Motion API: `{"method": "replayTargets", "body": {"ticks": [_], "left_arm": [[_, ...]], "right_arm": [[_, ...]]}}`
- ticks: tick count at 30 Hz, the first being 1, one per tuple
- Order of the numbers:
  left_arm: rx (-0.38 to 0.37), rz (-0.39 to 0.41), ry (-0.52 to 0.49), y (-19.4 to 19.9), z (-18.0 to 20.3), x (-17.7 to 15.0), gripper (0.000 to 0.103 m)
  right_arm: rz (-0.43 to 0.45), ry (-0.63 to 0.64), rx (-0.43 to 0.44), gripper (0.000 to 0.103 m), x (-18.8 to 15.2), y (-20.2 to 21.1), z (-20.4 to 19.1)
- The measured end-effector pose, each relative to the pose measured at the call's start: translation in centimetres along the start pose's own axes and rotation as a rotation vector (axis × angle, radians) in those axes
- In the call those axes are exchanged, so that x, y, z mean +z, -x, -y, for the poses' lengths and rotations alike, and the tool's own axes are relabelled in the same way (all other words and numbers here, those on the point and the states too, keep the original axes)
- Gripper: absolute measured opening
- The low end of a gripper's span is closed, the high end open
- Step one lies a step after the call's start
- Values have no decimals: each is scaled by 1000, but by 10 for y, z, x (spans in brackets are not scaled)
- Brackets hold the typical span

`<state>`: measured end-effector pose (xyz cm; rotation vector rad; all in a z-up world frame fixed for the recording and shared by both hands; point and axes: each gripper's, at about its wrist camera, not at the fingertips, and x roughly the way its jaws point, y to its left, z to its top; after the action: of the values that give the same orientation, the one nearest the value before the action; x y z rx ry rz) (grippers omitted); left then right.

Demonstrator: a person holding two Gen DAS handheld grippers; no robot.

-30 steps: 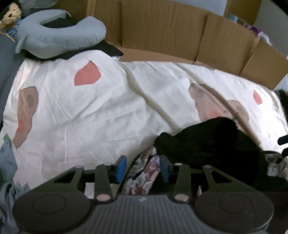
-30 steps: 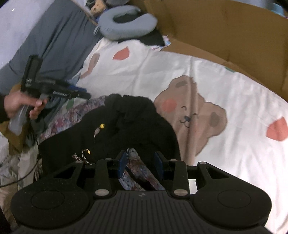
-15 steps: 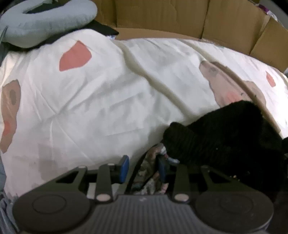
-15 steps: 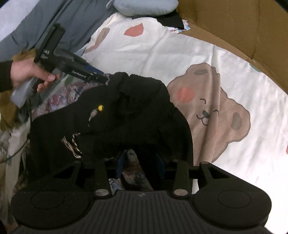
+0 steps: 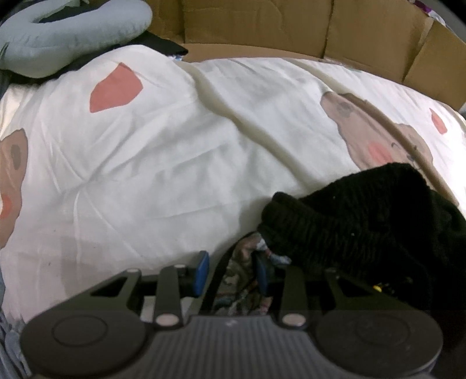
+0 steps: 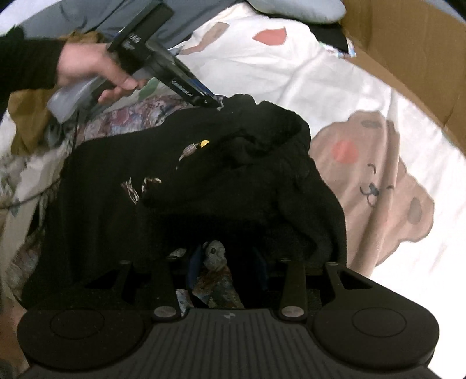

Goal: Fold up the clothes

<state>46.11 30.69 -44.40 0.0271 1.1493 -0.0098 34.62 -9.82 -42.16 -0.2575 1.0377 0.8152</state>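
The left hand-held gripper (image 5: 230,272) had its blue-padded fingers (image 5: 201,272) closed on a fold of floral patterned cloth (image 5: 241,280), which bunched up between them at the near edge of the bed. Just to its right, a black knitted sweater (image 5: 364,221) lay heaped, its ribbed cuff touching the patterned cloth.

The right hand-held gripper (image 6: 225,266) also pinched a strip of the floral patterned cloth (image 6: 217,274) between its fingers, under the near hem of the black sweater (image 6: 204,186). The sweater was spread over more of that cloth, with small pale and yellow embroidery showing on its front. From this view the left hand-held gripper (image 6: 214,102) could be seen at the sweater's far edge, held by the person's hand (image 6: 93,68).

Beyond the garments stretched a white duvet (image 5: 174,151) printed with brown bears and pink shapes, wrinkled across its middle. A pale blue neck pillow (image 5: 72,32) rested at the far left corner of the bed, and brown cardboard panels (image 5: 320,26) stood along the far side.
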Motion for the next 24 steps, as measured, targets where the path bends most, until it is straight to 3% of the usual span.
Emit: {"method": "replayTargets", "body": {"ticks": [5, 6, 11, 14, 16, 20, 24], "left_arm": [[-5, 8, -8, -1, -1, -1, 36], [-6, 8, -7, -1, -2, -1, 36], [-8, 7, -11, -4, -1, -1, 36], [-22, 6, -15, -4, -1, -2, 25], [-33, 9, -17, -4, 0, -3, 10], [-28, 28, -28, 3, 2, -4, 6], [-23, 75, -8, 17, -5, -6, 5]], "right_arm": [[33, 34, -8, 44, 1, 15, -2], [28, 37, 1, 40, 2, 15, -1], [-22, 23, 25, 39, 4, 3, 0], [-69, 17, 40, 38, 0, -8, -1], [-101, 19, 45, 7, -3, -14, -3], [-71, 25, 30, 2, -7, -5, -2], [-19, 4, -71, 1, -5, 20, 16]]}}
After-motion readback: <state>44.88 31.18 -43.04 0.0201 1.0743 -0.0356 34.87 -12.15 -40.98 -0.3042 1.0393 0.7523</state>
